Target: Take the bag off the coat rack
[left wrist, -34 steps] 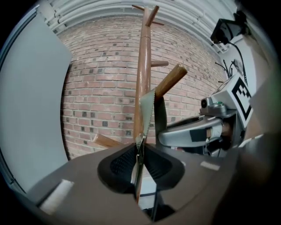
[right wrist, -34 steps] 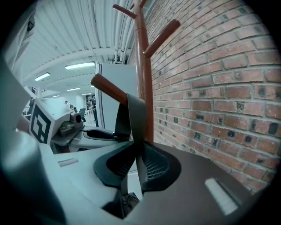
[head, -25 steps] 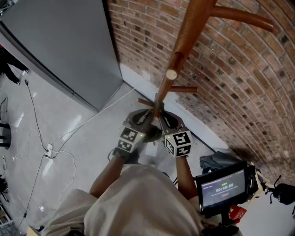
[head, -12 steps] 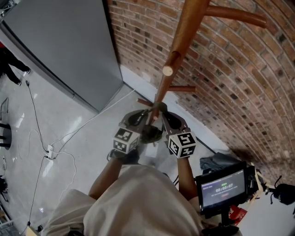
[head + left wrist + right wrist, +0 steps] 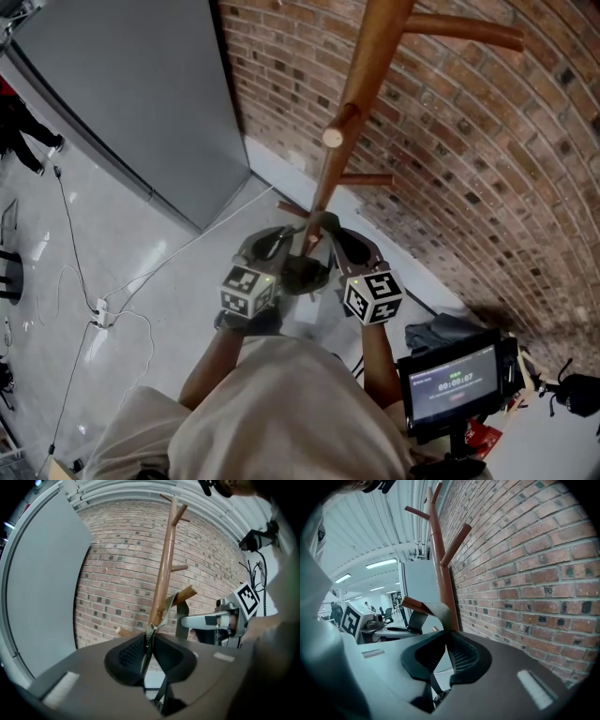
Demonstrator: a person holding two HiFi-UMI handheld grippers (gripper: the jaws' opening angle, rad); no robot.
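My left gripper (image 5: 149, 644) is clenched on the thin strap (image 5: 182, 618). The right gripper (image 5: 443, 641) is closing its jaws on the same strap, with the webbing between its pads. The strap loops over a low peg (image 5: 187, 593) of the coat rack (image 5: 361, 89), mid-frame in the head view, and the bag (image 5: 302, 274) hangs dark between the two grippers. My worry is the peg's upward slant: pulling toward me instead of lifting would likely snag the loop on its tip and tip the whole rack away from the brick wall (image 5: 469, 141). The webbing could also slide through the pads if the bag's weight swings.
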